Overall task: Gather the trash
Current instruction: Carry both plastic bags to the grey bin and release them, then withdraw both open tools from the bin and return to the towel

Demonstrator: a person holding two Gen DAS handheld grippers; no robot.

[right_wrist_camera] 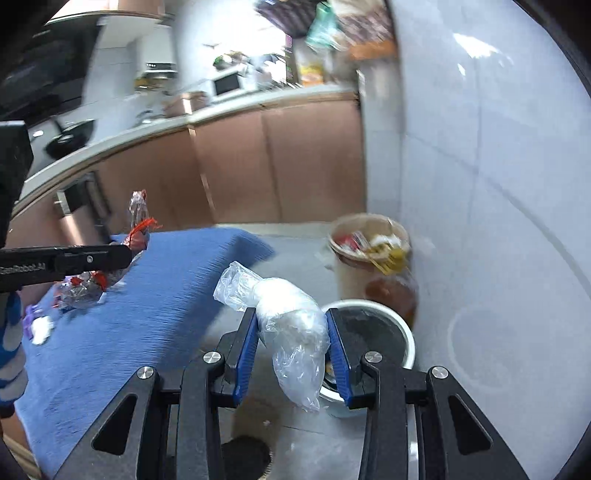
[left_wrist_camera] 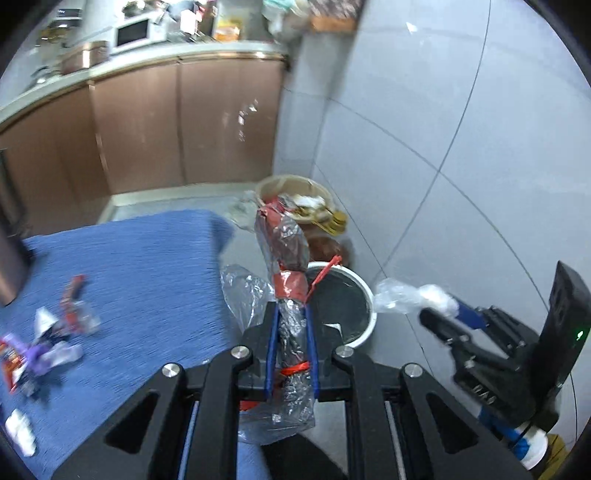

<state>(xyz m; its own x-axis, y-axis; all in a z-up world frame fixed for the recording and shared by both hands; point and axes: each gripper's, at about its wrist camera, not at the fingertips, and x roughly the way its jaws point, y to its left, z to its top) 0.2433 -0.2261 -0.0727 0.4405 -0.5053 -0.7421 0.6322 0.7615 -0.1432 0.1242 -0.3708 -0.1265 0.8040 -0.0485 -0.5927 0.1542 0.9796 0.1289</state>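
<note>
L gripper point(left_wrist_camera: 291, 328) has its jaws clamped on a long crumpled wrapper point(left_wrist_camera: 286, 254), clear and silvery plastic w/ red patches and a red tie. The jaws pinch it near its lower third, so most of it sticks up and forward, clear of the camera and free to drop once let go. R gripper point(right_wrist_camera: 291, 334) has its jaws closed on a clear plastic bag point(right_wrist_camera: 288, 317) w/ something white bunched inside; grip is across the fat middle, both ends hanging loose. In the left wrist view the same bag pokes out past the R gripper's tip.

Both loads sit over or just beside a white-rimmed bin point(right_wrist_camera: 373, 328) w/ a dark inside, standing on the floor by the wall. Probably that's the drop spot, hence both grippers are angled down toward it. Behind it stands a tan bin point(right_wrist_camera: 369, 251), already heaped w/ scraps, likely too full to use; a brownish jar or bag point(right_wrist_camera: 391, 295) sits between them, can't tell which.

Surface point(left_wrist_camera: 140, 266) is covered in blue cloth, its corner ending near the bins. More trash is left on it: purple, red and white wrappers point(left_wrist_camera: 44, 339) at the far left, well apart from the bins, so the job isn't done.

Room is a kitchen: pale tiled wall at right, grey floor, brown cabinets point(left_wrist_camera: 155, 125) under a light counter, w/ a white microwave point(left_wrist_camera: 133, 33) and clutter on top. Background is blurred.
</note>
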